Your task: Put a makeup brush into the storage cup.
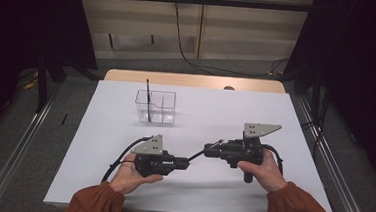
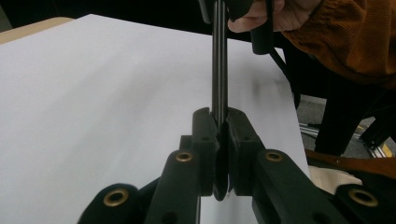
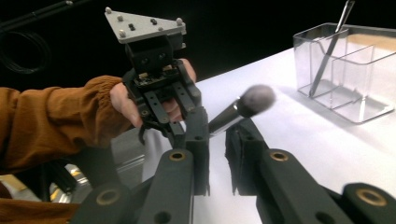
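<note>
The brush [image 1: 198, 154] hangs between both claws near 6 o'clock on the tabletop [image 1: 276, 112]. Left claw [image 1: 186, 162] pinches its handle. Right claw [image 1: 208, 151] has closed around the bristle end. The clear box [image 1: 156, 106] at 11 o'clock already holds one stick; this brush is not in yet.

Desk [image 1: 120, 181] mostly bare: wide free room at lower left, centre and far right of high view. Only obstacle on it: clear divided container [image 1: 156, 107], upper centre-left, w/ a thin dark stick [image 1: 148, 99] leaning out above its rim.
</note>
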Available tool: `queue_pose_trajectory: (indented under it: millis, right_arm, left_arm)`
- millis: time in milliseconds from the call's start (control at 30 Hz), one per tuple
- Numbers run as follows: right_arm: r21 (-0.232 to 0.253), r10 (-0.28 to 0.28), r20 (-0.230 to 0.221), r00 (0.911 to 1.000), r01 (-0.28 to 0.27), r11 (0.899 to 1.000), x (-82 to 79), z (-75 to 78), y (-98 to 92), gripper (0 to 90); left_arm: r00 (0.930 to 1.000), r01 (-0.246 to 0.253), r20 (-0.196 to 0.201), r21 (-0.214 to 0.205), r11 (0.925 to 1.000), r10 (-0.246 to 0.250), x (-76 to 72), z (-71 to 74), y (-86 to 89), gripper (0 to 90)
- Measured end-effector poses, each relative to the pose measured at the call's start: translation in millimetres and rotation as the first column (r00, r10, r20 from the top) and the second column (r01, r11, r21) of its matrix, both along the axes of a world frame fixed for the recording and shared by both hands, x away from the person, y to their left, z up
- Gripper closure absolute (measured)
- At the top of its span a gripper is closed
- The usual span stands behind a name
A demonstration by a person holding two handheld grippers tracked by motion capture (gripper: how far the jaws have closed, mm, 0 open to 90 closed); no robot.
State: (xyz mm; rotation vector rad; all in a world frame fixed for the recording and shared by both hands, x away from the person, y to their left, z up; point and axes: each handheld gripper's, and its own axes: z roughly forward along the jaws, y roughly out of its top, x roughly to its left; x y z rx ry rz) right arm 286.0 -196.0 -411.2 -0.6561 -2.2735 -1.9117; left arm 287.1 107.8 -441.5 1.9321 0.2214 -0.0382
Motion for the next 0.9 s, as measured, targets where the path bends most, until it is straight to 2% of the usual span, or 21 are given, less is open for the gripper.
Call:
queue_pose_trajectory:
  millis: [167, 300, 533, 600, 833, 900]
  right_arm:
    - [0.005, 0.014, -0.016, 0.9998, -0.014, 1.0, -0.4, 0.9, 1.0, 83.8]
    - [0.005, 0.014, -0.01, 0.9999, -0.014, 1.0, -1.0, 3.1, 2.1, 84.3]
    - [0.004, 0.001, -0.003, 1.0, -0.001, 1.0, -0.9, 4.8, 0.3, 84.4]
    - [0.006, 0.0, -0.003, 1.0, 0.0, 1.0, -0.7, 5.3, 0.0, 84.4]
    - [-0.008, -0.024, -0.002, 0.9997, 0.024, 1.0, 0.7, 6.4, -2.8, 84.4]
    - [-0.009, -0.031, -0.001, 0.9995, 0.031, 0.999, 1.2, 6.7, -4.1, 84.3]
  left_arm:
    - [0.9998, -0.014, 0.012, 0.009, 0.9999, 0.014, 0.6, -0.5, -0.9, 82.1]
    - [0.9994, -0.033, 0.006, 0.002, 0.9995, 0.033, 2.1, -0.9, 0.1, 79.7]
    - [0.9976, -0.07, -0.002, 0.002, 0.9976, 0.07, 5.0, -1.6, 2.3, 65.4]
    - [0.9968, -0.078, -0.015, -0.015, 0.9968, 0.078, 5.0, -1.1, 2.7, 62.3]
    - [0.9909, -0.134, -0.017, -0.03, 0.9906, 0.133, 5.4, 3.2, 7.3, 44.4]
    - [0.9874, -0.158, -0.02, -0.03, 0.987, 0.157, 5.8, 4.5, 9.3, 37.9]
